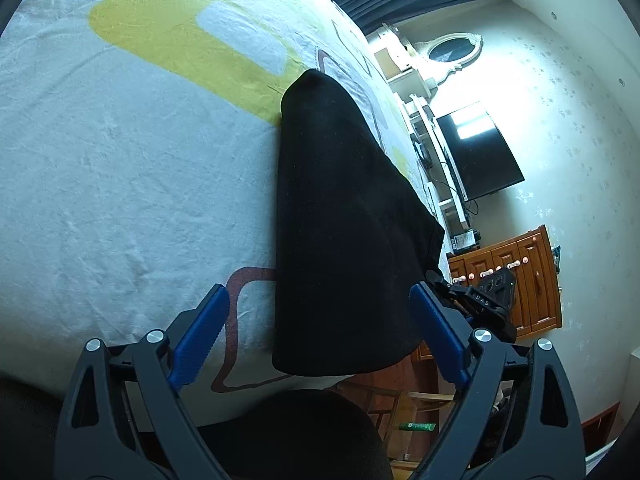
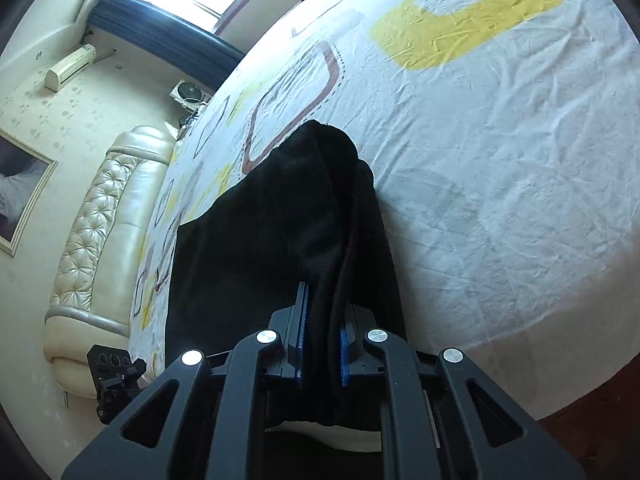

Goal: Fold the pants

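Observation:
Black pants (image 1: 340, 220) lie lengthwise on the bed's patterned sheet (image 1: 120, 160), their near end at the mattress edge. My left gripper (image 1: 318, 320) hovers open over that near end, blue pads (image 1: 200, 336) spread wide to either side of the cloth and not pressing it. In the left wrist view my right gripper (image 1: 492, 296) sits at the pants' right near corner. In the right wrist view the right gripper (image 2: 322, 332) is shut on a bunched fold of the pants (image 2: 260, 220), and the cloth rises in a ridge ahead of it. The left gripper (image 2: 116, 376) shows at lower left.
The white sheet (image 2: 480, 200) has yellow and brown shapes. A cream tufted headboard (image 2: 100, 220) lies at the left. A wooden dresser (image 1: 528, 280) and a dark TV (image 1: 480, 152) stand past the bed edge. A person's dark-clothed body (image 1: 288, 432) is at the bottom.

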### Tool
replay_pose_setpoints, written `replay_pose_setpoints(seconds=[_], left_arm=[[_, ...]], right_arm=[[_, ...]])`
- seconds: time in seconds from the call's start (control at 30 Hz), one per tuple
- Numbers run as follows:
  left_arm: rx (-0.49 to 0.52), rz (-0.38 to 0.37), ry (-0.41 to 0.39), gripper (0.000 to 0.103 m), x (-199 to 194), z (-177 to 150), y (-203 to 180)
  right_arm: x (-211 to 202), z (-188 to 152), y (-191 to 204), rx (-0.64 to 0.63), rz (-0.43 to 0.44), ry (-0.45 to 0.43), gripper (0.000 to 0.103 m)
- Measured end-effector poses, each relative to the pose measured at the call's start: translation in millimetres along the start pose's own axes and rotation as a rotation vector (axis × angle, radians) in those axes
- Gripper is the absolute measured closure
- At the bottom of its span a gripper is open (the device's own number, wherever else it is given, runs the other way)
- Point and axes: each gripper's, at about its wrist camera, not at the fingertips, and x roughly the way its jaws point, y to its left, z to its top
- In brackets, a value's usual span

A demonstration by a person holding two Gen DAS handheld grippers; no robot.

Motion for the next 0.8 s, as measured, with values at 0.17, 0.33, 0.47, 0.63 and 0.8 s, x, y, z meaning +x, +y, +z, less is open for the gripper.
replay_pose_setpoints(seconds=[0.17,0.33,0.47,0.63,0.8], left_arm=[[-0.019,0.001,0.005,0.012,2.2,-4.4,1.6],[-0.051,-0.009,0.013,0.012,-2.5,-9.4,11.6],[-0.07,-0.033,0.009,0.012,-5.1,-10.3,16.7],[-0.084,-0.041,0.014,0.012,-2.1,-11.9,12.8],[-0.098,-0.058,0.019,0.012,1.5,-16.5,11.1]], right_arm=[[-1.5,5.7,-5.7,0.004,0.021,-0.003,0.09],[-39.8,10.7,-39.9,0.113,-0.038,-0.101,0.048],[-56.9,0.9,-66.8,0.219,0.096,-0.11,0.033],[-36.6,-23.5,-68.5,0.226,0.161,0.0,0.03],[-23.0,-36.1,-69.4,0.312,0.324,0.037,0.026]])
